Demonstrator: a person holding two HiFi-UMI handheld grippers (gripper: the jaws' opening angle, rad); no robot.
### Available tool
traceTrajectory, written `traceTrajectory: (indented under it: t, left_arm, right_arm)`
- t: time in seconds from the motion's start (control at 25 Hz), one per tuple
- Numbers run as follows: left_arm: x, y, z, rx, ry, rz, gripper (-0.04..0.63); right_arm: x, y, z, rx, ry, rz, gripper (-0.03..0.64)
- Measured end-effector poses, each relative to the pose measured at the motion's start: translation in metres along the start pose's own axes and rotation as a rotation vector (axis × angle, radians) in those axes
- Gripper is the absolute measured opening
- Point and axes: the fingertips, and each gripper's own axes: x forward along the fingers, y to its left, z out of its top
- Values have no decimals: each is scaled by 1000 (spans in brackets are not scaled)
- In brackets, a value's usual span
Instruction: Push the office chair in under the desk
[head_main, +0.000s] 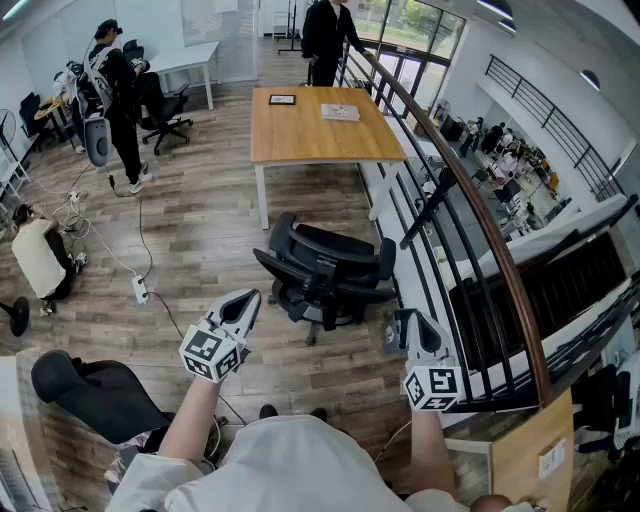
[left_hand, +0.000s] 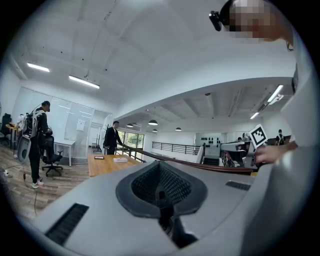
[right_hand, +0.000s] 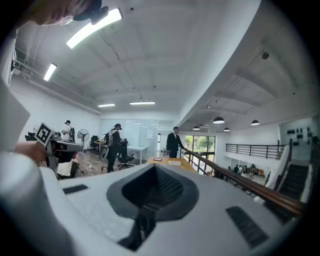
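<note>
A black office chair stands on the wood floor, a short way out from the near end of the wooden desk, its back turned toward me. In the head view my left gripper is held up just left of the chair, jaws shut and empty, clear of it. My right gripper hovers to the chair's right near the railing, also shut with nothing in it. Both gripper views look out level over the room; the left gripper and right gripper each see the desk far off, and the chair is hidden from them.
A dark stair railing runs along the right of chair and desk. Another black chair sits at lower left. A person in black stands at the desk's far end; others are at the left. A power strip with cables lies on the floor.
</note>
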Motion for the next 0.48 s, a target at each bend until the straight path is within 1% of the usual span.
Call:
traceTrajectory:
  t: [0.48]
  left_arm:
    - [1, 2, -3, -3, 3, -6, -6]
  right_arm:
    - [2, 2, 0, -1, 2, -2, 2]
